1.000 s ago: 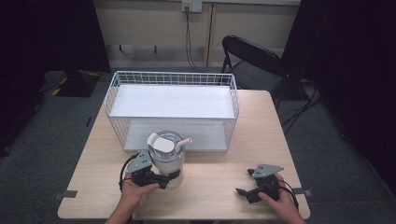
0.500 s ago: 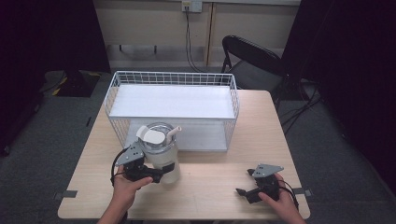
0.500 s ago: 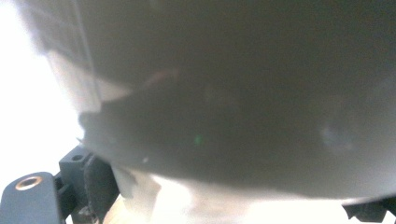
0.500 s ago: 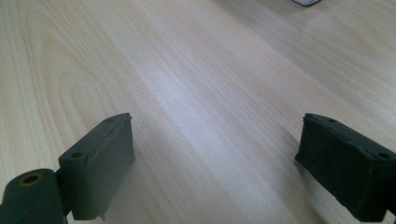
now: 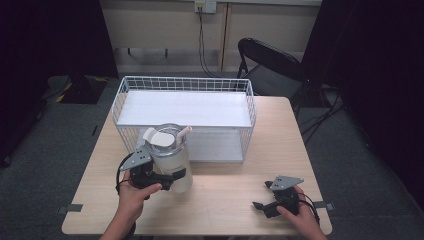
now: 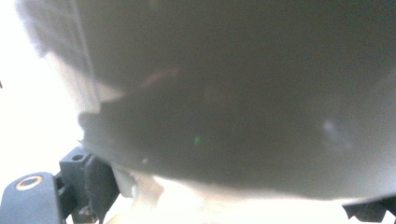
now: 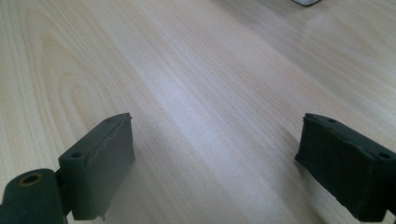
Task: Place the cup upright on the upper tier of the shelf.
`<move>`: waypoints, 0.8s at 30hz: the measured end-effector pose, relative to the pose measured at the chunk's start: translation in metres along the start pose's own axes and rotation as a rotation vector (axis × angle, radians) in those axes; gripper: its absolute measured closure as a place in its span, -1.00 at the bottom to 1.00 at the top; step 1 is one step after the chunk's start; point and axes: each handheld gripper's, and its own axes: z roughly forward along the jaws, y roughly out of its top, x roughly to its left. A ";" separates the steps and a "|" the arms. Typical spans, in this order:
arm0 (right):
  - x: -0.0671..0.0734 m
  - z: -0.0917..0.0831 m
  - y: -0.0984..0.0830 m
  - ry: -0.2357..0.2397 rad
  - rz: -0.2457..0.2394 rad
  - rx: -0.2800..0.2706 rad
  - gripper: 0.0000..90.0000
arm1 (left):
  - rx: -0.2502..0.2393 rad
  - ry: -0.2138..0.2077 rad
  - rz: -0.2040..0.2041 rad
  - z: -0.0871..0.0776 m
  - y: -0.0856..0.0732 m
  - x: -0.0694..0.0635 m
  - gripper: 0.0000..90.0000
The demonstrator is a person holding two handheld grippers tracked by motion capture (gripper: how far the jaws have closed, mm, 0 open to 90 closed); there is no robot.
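Observation:
A clear plastic jug with a white lid and spout stands upright just in front of the wire basket. My left gripper is shut on the jug's lower wall, coming in from the jug's left. In the left gripper view the jug is a dark blur pressed against the camera, between the two jaws of the left gripper. My right gripper rests at the front right of the table, open. In the right gripper view, bare wood lies between the wide-apart jaws of the right gripper.
The white wire basket holds a flat white sheet and takes up the far half of the wooden table. A black folding chair stands behind the table's far right corner. Bare wood lies between the two grippers.
My left gripper has carried the jug a little to the left and toward the basket. The right gripper has stayed where it was.

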 end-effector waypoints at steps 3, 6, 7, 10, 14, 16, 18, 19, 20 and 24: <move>0.000 0.000 0.000 0.000 0.000 0.000 -0.78 | 0.012 0.007 0.005 0.000 0.004 0.000 -0.77; 0.000 0.000 0.000 0.000 0.000 0.000 -0.78 | 0.014 0.009 -0.002 -0.001 0.011 0.000 -0.77; 0.000 0.000 0.000 0.000 0.000 0.000 -0.78 | 0.014 0.009 -0.002 -0.001 0.011 0.000 -0.77; 0.000 0.000 0.000 0.000 0.000 0.000 -0.78 | 0.015 0.015 -0.007 -0.003 0.018 0.000 -0.77; 0.000 0.000 0.000 0.000 0.000 0.000 -0.78 | 0.025 0.018 -0.008 -0.006 0.028 0.001 -0.77; 0.000 0.000 0.000 0.000 0.001 0.000 -0.78 | 0.030 0.018 0.002 -0.008 0.033 0.002 -0.77; 0.000 0.000 0.000 0.000 0.000 0.000 -0.78 | 0.032 0.023 0.001 -0.009 0.038 0.002 -0.77; 0.000 0.000 0.000 0.000 0.000 0.000 -0.78 | 0.033 0.019 -0.006 -0.010 0.040 0.002 -0.77; 0.000 0.000 0.000 0.000 0.000 0.000 -0.78 | 0.028 0.022 -0.012 -0.011 0.042 0.003 -0.77; 0.000 0.000 0.000 0.000 0.000 0.000 -0.78 | 0.035 0.023 -0.016 -0.014 0.049 0.004 -0.77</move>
